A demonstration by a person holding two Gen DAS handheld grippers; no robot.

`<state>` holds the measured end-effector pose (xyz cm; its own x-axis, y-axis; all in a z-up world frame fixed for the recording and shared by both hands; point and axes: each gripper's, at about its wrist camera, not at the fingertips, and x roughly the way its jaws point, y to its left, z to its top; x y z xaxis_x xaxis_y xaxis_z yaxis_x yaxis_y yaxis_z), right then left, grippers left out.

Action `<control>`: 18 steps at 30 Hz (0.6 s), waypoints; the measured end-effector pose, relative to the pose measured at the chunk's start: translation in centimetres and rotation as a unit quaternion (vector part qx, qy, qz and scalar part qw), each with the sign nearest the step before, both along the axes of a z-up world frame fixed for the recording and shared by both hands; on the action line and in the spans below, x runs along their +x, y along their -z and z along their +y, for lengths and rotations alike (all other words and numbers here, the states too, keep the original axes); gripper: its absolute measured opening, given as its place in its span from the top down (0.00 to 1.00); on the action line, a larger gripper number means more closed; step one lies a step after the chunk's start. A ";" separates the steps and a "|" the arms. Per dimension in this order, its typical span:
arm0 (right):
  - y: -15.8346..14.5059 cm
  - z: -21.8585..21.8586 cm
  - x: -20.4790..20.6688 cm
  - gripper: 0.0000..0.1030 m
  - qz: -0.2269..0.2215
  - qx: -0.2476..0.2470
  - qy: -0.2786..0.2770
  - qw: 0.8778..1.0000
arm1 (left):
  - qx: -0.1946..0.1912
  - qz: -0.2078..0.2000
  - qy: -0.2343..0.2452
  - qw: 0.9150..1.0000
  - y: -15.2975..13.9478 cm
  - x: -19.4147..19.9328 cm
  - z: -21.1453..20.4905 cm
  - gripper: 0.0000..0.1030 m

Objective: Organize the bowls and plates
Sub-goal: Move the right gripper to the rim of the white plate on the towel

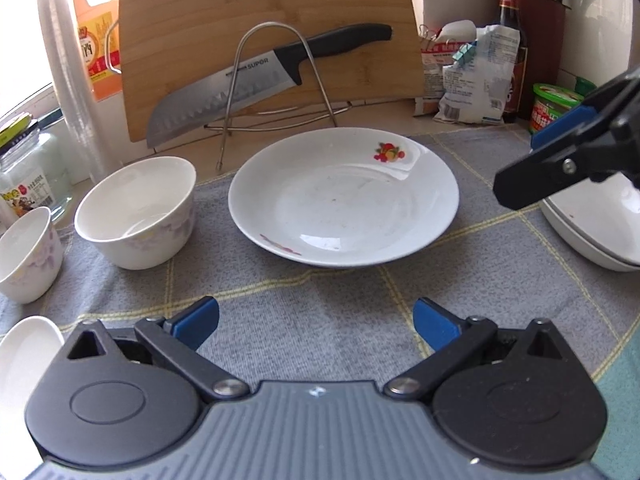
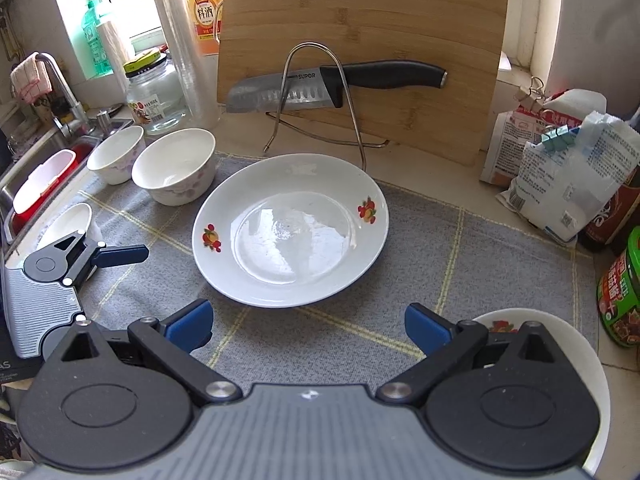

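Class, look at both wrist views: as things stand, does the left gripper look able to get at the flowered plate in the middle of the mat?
Probably yes. The left gripper is open and faces the plate head-on, with only bare mat between them. The nearest bowl sits off to its left, clear of that path.

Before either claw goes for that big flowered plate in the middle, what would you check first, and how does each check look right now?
1. Left claw open and empty: ok, fingers spread wide, nothing between them.
2. Right claw open and empty: ok.
3. Plate free to lift: ok, nothing lies on it; the nearest bowl looks apart from its rim, though close.
4. Plate clean and dry: cannot tell, glare and faint specks on its surface.
5. Somewhere to put it: ok, stacked plates sit to the right on the grey cloth.
6. Hazard behind: not ok, a knife hangs in the wire rack just beyond the plate.
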<state>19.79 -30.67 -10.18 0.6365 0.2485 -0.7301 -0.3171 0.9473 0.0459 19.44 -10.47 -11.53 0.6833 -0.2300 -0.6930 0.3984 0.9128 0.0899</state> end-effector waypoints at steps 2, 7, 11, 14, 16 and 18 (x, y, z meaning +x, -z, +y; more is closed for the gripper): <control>0.0 0.1 0.3 0.00 0.000 -0.004 0.000 1.000 | 0.002 0.001 0.001 1.000 0.3 0.4 0.0 0.01; 0.0 0.4 1.0 0.00 0.000 -0.010 -0.003 1.000 | 0.004 0.010 0.010 1.000 1.2 1.1 -0.5 0.01; 0.0 0.4 1.6 0.00 0.003 -0.012 -0.004 1.000 | 0.001 0.016 0.012 1.000 1.8 1.6 -0.8 0.01; 0.1 0.4 2.0 0.00 0.005 -0.012 -0.005 1.000 | -0.008 0.018 0.010 1.000 2.0 2.1 -0.8 0.01; 0.1 0.4 2.2 0.00 0.008 -0.012 -0.007 1.000 | -0.013 0.020 0.007 1.000 2.1 2.3 -0.8 0.01; 0.2 0.5 2.5 0.00 0.010 -0.015 -0.009 1.000 | -0.019 0.023 0.008 1.000 2.2 2.6 -0.9 0.01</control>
<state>22.30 -30.13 -10.40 0.6169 0.2365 -0.7507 -0.3329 0.9427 0.0233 22.02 -11.39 -13.73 0.6467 -0.2682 -0.7141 0.4162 0.9086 0.0356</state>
